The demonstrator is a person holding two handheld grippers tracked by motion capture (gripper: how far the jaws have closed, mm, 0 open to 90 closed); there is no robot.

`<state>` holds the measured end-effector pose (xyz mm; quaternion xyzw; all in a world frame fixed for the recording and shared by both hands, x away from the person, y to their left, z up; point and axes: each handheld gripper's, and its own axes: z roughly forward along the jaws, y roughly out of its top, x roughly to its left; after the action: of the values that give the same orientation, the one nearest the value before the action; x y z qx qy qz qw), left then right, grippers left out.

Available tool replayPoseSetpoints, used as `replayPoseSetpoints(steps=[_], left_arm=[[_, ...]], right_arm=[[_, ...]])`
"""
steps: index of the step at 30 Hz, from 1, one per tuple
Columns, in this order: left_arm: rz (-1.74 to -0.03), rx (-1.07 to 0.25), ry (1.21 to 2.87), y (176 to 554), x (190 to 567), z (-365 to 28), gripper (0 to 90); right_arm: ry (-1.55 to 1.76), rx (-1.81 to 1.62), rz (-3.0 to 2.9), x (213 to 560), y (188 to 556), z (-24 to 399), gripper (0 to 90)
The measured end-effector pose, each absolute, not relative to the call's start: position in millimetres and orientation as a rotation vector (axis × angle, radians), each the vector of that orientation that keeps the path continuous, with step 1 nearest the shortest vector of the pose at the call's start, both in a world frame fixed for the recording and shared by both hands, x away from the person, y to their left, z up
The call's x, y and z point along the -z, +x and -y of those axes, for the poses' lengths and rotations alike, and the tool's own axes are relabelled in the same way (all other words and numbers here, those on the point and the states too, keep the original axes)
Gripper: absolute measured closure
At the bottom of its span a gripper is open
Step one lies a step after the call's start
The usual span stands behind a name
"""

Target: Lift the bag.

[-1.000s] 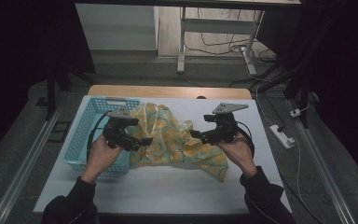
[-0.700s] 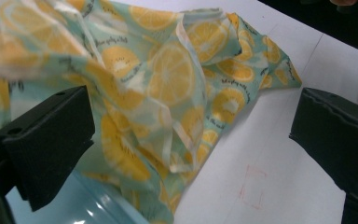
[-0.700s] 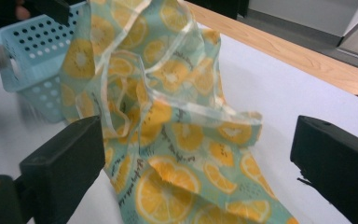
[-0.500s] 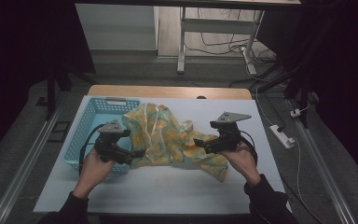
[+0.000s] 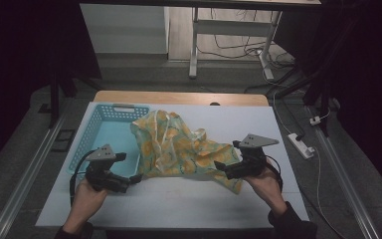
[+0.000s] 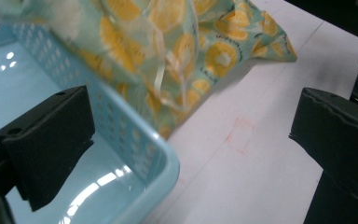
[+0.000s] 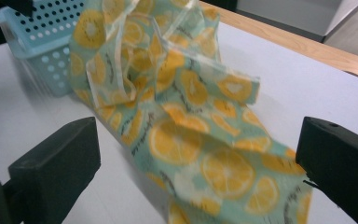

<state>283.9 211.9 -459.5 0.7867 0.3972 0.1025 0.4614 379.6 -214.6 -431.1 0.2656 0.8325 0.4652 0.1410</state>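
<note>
High view: a lemon-print cloth (image 5: 184,149) lies crumpled on the white surface (image 5: 189,204), one end draped over the rim of the blue basket (image 5: 102,132). Both the left tool (image 5: 132,180) and the right tool (image 5: 220,169) stand spread (right jaws just opened), gripping nothing, each just beside the cloth.

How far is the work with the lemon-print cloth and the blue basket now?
Done: part of the cloth hangs over the rim of the basket. In hand: nothing; the left gripper and the right gripper are both open beside it. Left: most of the cloth still lies on the table.
</note>
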Motion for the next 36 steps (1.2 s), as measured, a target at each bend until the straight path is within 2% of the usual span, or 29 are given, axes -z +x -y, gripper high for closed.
replayPoseSetpoints(steps=[17,36], left_arm=[[-1.090,-0.299,1.905,234.8,484.2,-242.3,0.0],[-1.225,-0.318,1.958,210.1,517.6,-267.3,0.0]], right_arm=[[0.864,-1.308,-2.359,455.5,340.0,256.6,0.0],[1.057,-1.148,-2.309,485.2,307.5,306.5,0.0]])
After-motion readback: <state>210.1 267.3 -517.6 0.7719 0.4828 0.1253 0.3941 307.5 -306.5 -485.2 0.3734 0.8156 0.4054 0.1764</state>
